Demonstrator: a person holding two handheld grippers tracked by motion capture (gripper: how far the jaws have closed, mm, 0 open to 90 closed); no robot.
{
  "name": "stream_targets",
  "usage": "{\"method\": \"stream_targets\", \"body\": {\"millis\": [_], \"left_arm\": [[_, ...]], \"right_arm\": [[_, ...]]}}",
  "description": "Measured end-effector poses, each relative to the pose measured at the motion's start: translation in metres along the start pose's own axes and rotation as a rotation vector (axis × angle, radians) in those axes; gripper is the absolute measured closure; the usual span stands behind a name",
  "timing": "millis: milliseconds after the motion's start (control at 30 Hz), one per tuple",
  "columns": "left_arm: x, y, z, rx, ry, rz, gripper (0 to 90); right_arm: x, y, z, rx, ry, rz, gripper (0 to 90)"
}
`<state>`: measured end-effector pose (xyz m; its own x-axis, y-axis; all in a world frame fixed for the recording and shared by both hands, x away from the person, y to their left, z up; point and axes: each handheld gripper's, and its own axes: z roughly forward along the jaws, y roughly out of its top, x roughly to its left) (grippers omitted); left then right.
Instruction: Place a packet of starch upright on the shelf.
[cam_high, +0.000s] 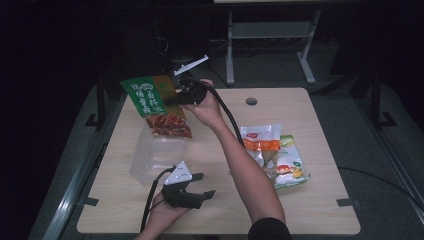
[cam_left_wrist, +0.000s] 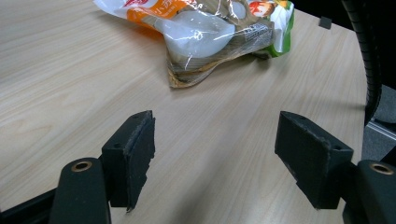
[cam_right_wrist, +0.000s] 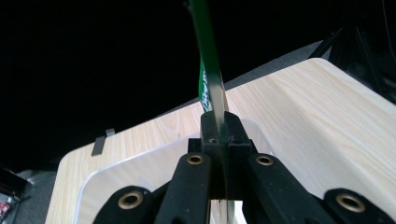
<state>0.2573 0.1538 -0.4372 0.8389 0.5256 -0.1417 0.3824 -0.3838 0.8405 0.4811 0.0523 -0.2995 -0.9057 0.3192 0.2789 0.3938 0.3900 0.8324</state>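
A green snack packet (cam_high: 152, 104) with red pieces in its clear lower half hangs over a clear plastic box (cam_high: 156, 155) on the table's left side. My right gripper (cam_high: 172, 99) is shut on the packet's right edge, held above the box. In the right gripper view the packet (cam_right_wrist: 211, 79) stands edge-on between the closed jaws, with the box's rim (cam_right_wrist: 140, 156) below. My left gripper (cam_high: 204, 185) rests low near the front edge, open and holding nothing. In the left gripper view it (cam_left_wrist: 215, 144) points across bare wood toward two more packets (cam_left_wrist: 210, 35).
An orange-and-white packet (cam_high: 260, 142) lies on top of a green one (cam_high: 292, 167) at the table's right of centre. A round cable hole (cam_high: 251, 101) sits at the far edge. A grey desk frame (cam_high: 270, 37) stands on the floor behind the table.
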Motion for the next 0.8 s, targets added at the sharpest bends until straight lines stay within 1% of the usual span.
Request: {"method": "stream_targets", "body": {"millis": [133, 167, 200, 300, 367, 567, 667, 700, 767, 800], "left_arm": [[0.001, 0.000, -0.001, -0.001, 0.002, -0.001, 28.3], [0.001, 0.000, -0.001, -0.005, 0.002, -0.008, 28.3], [0.000, 0.000, -0.001, -0.008, 0.001, -0.020, 28.3], [0.001, 0.000, -0.001, -0.006, 0.002, -0.015, 28.3], [0.000, 0.000, -0.001, -0.007, 0.003, -0.014, 28.3], [0.000, 0.000, -0.001, -0.006, 0.003, -0.013, 28.3], [0.000, 0.000, -0.001, -0.007, 0.003, -0.014, 28.3], [0.000, 0.000, -0.001, -0.007, 0.003, -0.014, 28.3], [0.000, 0.000, -0.001, -0.006, 0.003, -0.013, 28.3], [0.000, 0.000, -0.001, -0.007, 0.005, -0.012, 28.3]], "right_arm": [[-0.007, -0.006, 0.012, -0.010, 0.001, 0.021, 90.0], [-0.008, -0.007, 0.015, -0.011, 0.008, 0.032, 90.0], [-0.009, -0.009, 0.018, -0.010, 0.009, 0.032, 90.0], [-0.012, -0.014, 0.024, -0.013, 0.008, 0.042, 90.0], [-0.014, -0.017, 0.027, -0.013, -0.007, 0.040, 90.0], [-0.022, -0.026, 0.029, -0.045, -0.016, 0.076, 89.9], [-0.024, -0.029, 0.030, -0.038, -0.025, 0.073, 89.9], [-0.025, -0.033, 0.032, -0.023, -0.024, 0.073, 89.8], [-0.026, -0.036, 0.034, -0.013, -0.032, 0.057, 89.7], [-0.026, -0.037, 0.034, -0.013, -0.024, 0.058, 89.7]]}}
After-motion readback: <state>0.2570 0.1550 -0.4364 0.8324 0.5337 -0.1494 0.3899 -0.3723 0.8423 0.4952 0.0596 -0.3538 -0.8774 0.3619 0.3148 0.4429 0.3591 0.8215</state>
